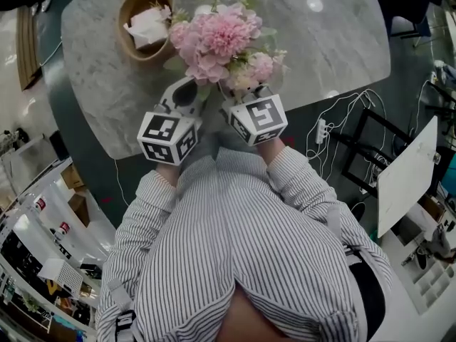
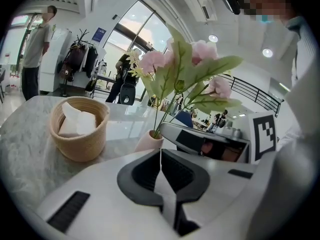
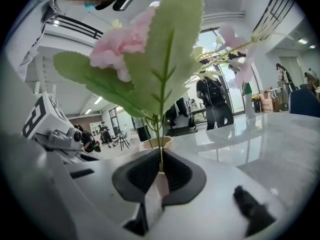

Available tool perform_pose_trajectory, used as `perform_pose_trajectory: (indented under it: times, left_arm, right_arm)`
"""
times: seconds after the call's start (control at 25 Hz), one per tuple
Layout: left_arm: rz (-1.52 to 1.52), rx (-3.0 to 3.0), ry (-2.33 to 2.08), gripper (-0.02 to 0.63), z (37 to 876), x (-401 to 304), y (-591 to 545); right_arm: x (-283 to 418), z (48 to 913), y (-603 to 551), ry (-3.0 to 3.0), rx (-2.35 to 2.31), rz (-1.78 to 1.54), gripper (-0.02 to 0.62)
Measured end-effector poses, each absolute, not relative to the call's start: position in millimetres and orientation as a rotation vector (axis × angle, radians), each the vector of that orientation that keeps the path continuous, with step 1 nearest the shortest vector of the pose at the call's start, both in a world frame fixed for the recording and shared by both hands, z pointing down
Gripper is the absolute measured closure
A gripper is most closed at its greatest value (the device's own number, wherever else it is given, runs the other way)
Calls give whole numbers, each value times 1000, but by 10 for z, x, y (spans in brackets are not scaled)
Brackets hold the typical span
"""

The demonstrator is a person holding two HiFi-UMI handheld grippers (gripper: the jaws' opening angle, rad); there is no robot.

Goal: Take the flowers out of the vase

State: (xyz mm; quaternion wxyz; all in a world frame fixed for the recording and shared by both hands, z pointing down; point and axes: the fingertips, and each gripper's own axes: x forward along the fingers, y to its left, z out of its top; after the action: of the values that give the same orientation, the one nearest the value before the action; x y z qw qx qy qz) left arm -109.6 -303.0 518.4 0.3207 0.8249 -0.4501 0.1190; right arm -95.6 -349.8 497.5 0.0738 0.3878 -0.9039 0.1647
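A bunch of pink flowers [image 1: 221, 38] with green leaves stands near the front edge of the marble table [image 1: 328, 55], and both grippers sit just under the blooms. The pink vase [image 2: 149, 141] shows in the left gripper view, with thin stems rising from it; in the head view the blooms hide it. My right gripper [image 3: 161, 166] is shut on a green flower stem [image 3: 161, 149] that rises from between its pads to a big leaf. My left gripper [image 2: 160, 156] is shut with nothing in it, a little short of the vase. Beside it lies the right gripper [image 2: 210, 144].
A woven basket [image 1: 146, 23] with white tissue stands at the back left of the flowers, close to them. The table's front edge runs just behind the grippers. Cables and a power strip [image 1: 320, 130] lie on the floor at the right. A person [image 2: 35, 44] stands far off.
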Motion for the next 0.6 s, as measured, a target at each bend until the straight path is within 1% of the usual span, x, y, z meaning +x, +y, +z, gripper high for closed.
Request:
perform_pose_trajectory:
  times: [0.6]
  left_arm:
    - [240, 2187, -1245, 588, 4956, -1224, -3080]
  right_arm:
    - [-1015, 4823, -3537, -2662, 1147, 516, 568]
